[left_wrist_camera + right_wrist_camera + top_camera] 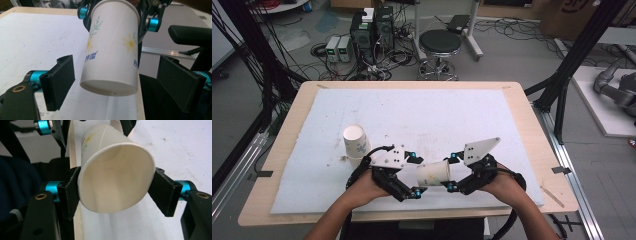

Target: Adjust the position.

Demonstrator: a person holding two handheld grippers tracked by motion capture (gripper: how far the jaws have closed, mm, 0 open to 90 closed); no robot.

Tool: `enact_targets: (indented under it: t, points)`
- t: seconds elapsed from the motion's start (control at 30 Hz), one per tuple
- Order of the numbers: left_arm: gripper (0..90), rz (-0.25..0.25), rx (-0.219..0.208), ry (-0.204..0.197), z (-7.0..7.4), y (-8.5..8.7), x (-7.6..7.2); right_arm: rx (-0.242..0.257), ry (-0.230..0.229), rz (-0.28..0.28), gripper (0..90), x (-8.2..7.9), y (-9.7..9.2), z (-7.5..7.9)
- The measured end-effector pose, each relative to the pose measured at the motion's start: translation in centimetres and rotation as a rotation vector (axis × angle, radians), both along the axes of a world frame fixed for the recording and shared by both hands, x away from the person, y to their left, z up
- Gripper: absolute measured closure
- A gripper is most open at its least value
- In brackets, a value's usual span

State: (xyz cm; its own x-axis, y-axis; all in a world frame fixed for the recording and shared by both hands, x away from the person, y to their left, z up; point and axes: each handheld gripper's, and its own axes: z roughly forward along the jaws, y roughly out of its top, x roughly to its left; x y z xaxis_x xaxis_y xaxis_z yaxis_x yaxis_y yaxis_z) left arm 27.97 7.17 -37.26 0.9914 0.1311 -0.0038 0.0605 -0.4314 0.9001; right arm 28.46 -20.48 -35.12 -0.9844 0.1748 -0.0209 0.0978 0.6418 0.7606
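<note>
High view: right gripper (451,172) clamps paper cup (433,173); left gripper (414,174) open

Paper cup (433,173) between hand-held grippers; cup stack (356,142) left, on mat (422,115).

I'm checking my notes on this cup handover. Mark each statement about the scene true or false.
1. The right gripper grips the paper cup near its rim. True.
2. The left gripper is clamped on the cup. False: its jaws stand apart on either side of the cup's base, not touching it.
3. The held cup is full of water. False: its inside is empty.
4. A second cup stands on the white mat. True.
</note>
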Motion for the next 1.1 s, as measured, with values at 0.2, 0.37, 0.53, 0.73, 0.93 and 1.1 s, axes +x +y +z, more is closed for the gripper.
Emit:
enact_targets:
  t: [0.2, 0.37, 0.53, 0.73, 0.93, 1.1]
  points:
    - [15.0, -0.001, 0.044, -0.007, 0.0, -0.5, 0.1, -0.1, -0.014, 0.029, 31.3, 0.2, 1.1, 0.9]
    - [15.4, 0.0, 0.078, -0.006, 0.1, -0.8, 0.1, -0.192, -0.022, 0.044, 31.2, 0.3, 2.1, 1.7]
    - [15.6, 0.0, 0.103, -0.005, 0.0, -1.0, 0.2, -0.271, -0.032, 0.063, 31.1, 0.5, 3.1, 2.2]
    - [16.0, -0.006, 0.149, -0.017, -0.1, -1.4, 0.2, -0.305, -0.038, 0.08, 31.0, 0.7, 3.9, 2.5]
    - [18.6, -0.014, 0.175, -0.01, -0.2, -1.8, 0.3, -0.352, -0.045, 0.087, 30.9, 0.6, 4.7, 2.9]
    - [19.7, -0.013, 0.19, -0.004, -0.3, -1.9, 0.4, -0.4, -0.048, 0.095, 31.0, 0.6, 5.3, 3.1]
